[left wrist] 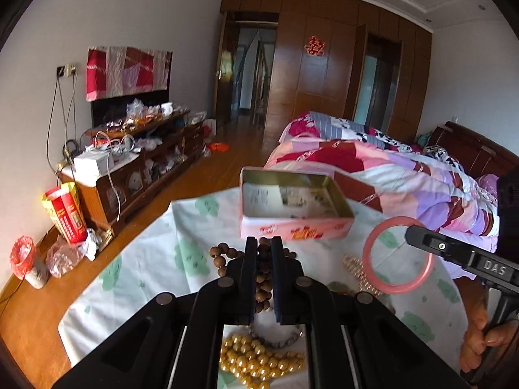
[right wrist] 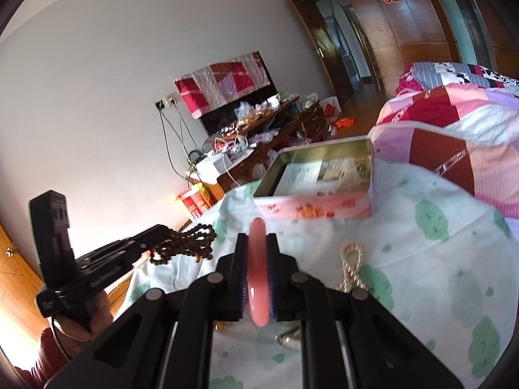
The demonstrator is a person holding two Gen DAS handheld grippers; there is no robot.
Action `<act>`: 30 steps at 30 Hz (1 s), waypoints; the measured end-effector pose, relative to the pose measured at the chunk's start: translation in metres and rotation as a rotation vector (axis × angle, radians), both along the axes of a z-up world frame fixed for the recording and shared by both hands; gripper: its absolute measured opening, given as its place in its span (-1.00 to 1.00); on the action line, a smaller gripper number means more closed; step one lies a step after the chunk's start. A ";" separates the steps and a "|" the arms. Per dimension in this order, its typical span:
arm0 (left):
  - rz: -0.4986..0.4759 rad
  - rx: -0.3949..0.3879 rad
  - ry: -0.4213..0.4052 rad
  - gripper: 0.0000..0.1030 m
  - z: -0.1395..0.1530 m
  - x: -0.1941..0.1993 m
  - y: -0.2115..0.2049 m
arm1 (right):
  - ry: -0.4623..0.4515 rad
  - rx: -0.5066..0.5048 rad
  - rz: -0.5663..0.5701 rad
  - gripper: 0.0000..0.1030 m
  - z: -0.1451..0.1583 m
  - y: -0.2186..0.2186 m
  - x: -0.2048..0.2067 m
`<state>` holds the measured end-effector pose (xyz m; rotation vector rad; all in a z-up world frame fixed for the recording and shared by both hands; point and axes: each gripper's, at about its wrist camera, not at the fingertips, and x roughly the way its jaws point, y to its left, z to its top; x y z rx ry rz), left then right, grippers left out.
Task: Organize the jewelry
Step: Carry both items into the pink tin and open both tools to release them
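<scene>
My left gripper (left wrist: 263, 243) is shut on a brown wooden bead string (left wrist: 223, 259) and holds it above the cloth; the string also shows in the right wrist view (right wrist: 188, 243). My right gripper (right wrist: 258, 238) is shut on a pink bangle (right wrist: 258, 272), held edge-on; the bangle also shows in the left wrist view (left wrist: 399, 254). An open pink tin box (left wrist: 295, 207) with paper inside stands ahead on the cloth; it also shows in the right wrist view (right wrist: 318, 178). A gold bead necklace (left wrist: 256, 361) lies under the left gripper. A pale gold chain (right wrist: 352, 262) lies right of the bangle.
The jewelry lies on a white cloth with green patches (left wrist: 146, 259). A bed with a pink patchwork quilt (left wrist: 405, 168) is to the right. A cluttered wooden cabinet (left wrist: 139, 159) stands along the left wall. A small silver piece (right wrist: 290, 340) lies near the right gripper.
</scene>
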<state>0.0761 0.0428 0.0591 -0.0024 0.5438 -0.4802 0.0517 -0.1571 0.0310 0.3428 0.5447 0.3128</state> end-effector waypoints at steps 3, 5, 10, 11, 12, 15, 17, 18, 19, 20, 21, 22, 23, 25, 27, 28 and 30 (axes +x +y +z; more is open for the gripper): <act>-0.012 0.009 -0.027 -0.87 0.008 0.016 -0.016 | -0.021 0.002 -0.026 -0.74 0.009 -0.009 0.016; -0.015 0.015 -0.045 -0.86 0.011 0.028 -0.026 | -0.028 0.001 -0.047 -0.73 0.011 -0.014 0.028; -0.019 0.002 -0.038 -0.87 0.011 0.072 -0.048 | -0.013 0.045 -0.099 -0.73 0.010 -0.031 0.079; -0.015 0.004 -0.038 -0.87 0.009 0.081 -0.055 | -0.008 0.051 -0.111 -0.73 0.008 -0.033 0.089; -0.014 0.002 -0.034 -0.87 0.008 0.089 -0.059 | 0.001 0.072 -0.125 -0.73 0.005 -0.038 0.103; -0.018 -0.005 -0.005 -0.87 -0.002 0.116 -0.070 | 0.029 0.133 -0.145 -0.73 -0.007 -0.050 0.134; -0.013 0.011 0.014 -0.87 -0.013 0.133 -0.079 | 0.064 0.184 -0.144 -0.73 -0.019 -0.055 0.151; -0.013 0.024 0.029 -0.86 -0.020 0.141 -0.084 | 0.093 0.194 -0.152 -0.73 -0.030 -0.056 0.163; -0.013 0.045 0.051 -0.86 -0.029 0.149 -0.089 | 0.111 0.184 -0.164 -0.73 -0.037 -0.057 0.170; -0.011 0.065 0.068 -0.86 -0.035 0.154 -0.093 | 0.129 0.172 -0.175 -0.73 -0.043 -0.057 0.176; -0.007 0.089 0.090 -0.86 -0.044 0.160 -0.096 | 0.157 0.159 -0.180 -0.73 -0.052 -0.058 0.183; -0.003 0.102 0.110 -0.86 -0.050 0.164 -0.098 | 0.177 0.154 -0.181 -0.73 -0.057 -0.058 0.186; 0.007 0.113 0.138 -0.86 -0.056 0.168 -0.099 | 0.199 0.155 -0.177 -0.75 -0.063 -0.059 0.189; 0.034 0.134 0.180 -0.86 -0.068 0.173 -0.097 | 0.196 0.128 -0.171 -0.75 -0.063 -0.055 0.187; 0.056 0.146 0.241 -0.85 -0.077 0.177 -0.096 | 0.190 0.060 -0.177 -0.74 -0.061 -0.047 0.185; 0.051 0.133 0.253 -0.85 -0.079 0.177 -0.095 | 0.190 0.036 -0.180 -0.74 -0.062 -0.045 0.185; 0.052 0.147 0.241 -0.85 -0.079 0.171 -0.095 | 0.182 -0.011 -0.181 -0.74 -0.062 -0.039 0.184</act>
